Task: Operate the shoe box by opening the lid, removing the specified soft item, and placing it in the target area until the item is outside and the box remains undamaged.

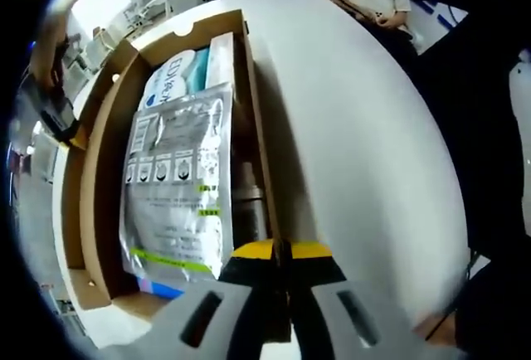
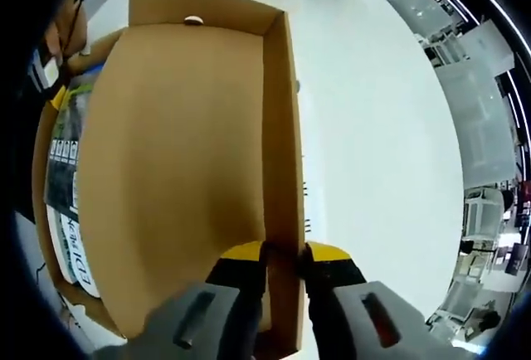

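Lid (image 2: 174, 169) already off, pinched at its wall by right claw (image 2: 284, 252); left claw (image 1: 280, 250) clamping box (image 1: 257, 136) wall; pouch (image 1: 174, 186) inside, just left of it, not yet pulled

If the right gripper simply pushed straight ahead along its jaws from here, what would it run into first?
Nothing new: the right gripper is already shut on the lid's side wall, so going forward would likely only slide along or shove that cardboard edge.
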Demonstrator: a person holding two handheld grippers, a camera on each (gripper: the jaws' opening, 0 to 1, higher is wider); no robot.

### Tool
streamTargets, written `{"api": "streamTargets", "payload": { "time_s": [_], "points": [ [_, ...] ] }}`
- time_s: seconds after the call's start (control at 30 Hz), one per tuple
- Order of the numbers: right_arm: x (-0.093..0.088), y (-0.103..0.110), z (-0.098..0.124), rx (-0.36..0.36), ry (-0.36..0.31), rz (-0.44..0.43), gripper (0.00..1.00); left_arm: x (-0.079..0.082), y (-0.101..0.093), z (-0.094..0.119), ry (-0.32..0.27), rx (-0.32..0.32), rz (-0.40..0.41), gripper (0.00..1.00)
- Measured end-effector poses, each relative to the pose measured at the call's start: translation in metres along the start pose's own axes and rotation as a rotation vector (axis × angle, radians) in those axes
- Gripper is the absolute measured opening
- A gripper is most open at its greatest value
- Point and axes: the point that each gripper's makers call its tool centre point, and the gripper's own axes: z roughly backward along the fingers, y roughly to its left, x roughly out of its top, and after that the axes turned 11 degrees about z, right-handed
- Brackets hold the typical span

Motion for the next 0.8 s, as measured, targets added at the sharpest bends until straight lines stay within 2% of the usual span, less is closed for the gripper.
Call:
{"api": "streamTargets", "payload": {
  "time_s": [0.3, 0.5, 0.73, 0.8],
  "points": [
    [0.0, -0.004, 0.009, -0.02, 0.001, 0.022, 0.17, -0.001, 0.001, 0.0, 0.002, 0.002, 0.005, 0.03],
    [-0.001, -0.012, 0.025, -0.069, 0.003, 0.031, 0.18, 0.0, 0.002, 0.0, 0.003, 0.003, 0.0, 0.03],
    [0.0, -0.016, 0.044, -0.111, 0.018, 0.074, 0.19, 0.001, 0.003, -0.001, 0.004, 0.007, -0.002, 0.03],
    [0.0, -0.019, 0.047, -0.129, 0.023, 0.116, 0.23, 0.001, 0.003, -0.002, 0.005, 0.007, -0.001, 0.03]
  ]
}}
